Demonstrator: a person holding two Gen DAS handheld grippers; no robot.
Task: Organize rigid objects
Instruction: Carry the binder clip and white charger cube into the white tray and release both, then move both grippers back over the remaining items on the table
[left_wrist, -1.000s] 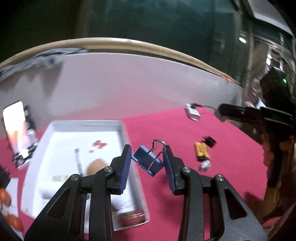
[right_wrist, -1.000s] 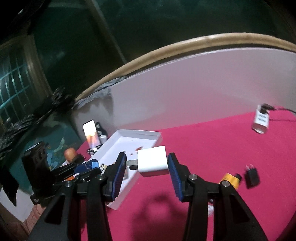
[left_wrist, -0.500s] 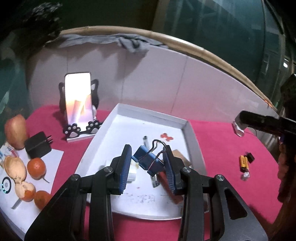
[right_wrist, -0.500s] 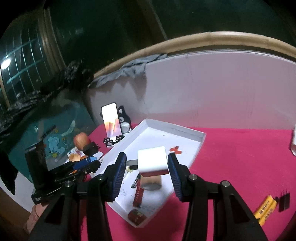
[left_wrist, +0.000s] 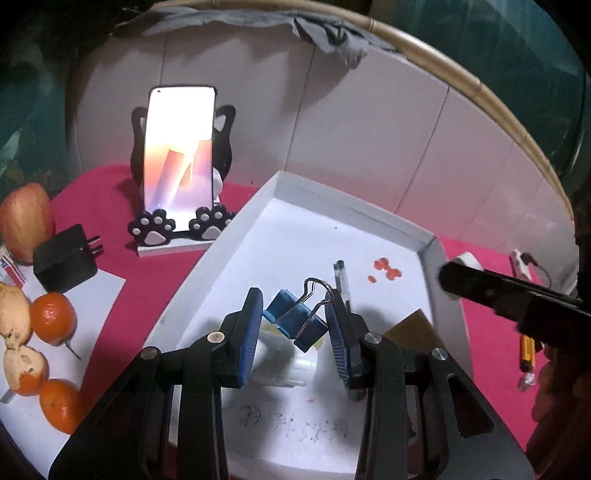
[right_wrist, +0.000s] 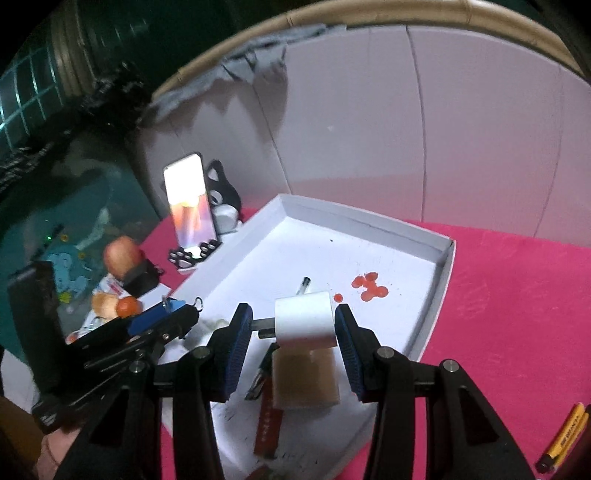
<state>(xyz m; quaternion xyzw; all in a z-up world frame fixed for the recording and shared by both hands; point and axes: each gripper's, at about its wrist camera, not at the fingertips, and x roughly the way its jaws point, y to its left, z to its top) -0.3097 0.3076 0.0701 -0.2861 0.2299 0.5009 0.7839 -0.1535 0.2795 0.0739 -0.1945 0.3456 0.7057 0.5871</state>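
A shallow white cardboard tray (left_wrist: 424, 236) on the pink cloth lies below both tongs. The right gripper (right_wrist: 293, 328) pinches a white cube-shaped plug charger (right_wrist: 304, 323) (prongs towards its left pad) above the tray. The left gripper (left_wrist: 293, 325), partly closed, clamps a tilted blue metal binder clip (left_wrist: 293, 321) over the tray.

A table covered in magenta-pink cloth (left_wrist: 155, 295) carries a shallow white cardboard tray (left_wrist: 236, 236) at centre. At ten o'clock stands a black cat-shaped phone stand (left_wrist: 177, 229); at nine, a white paper sheet (left_wrist: 99, 295); at four, yellow batteries (right_wrist: 565, 432).
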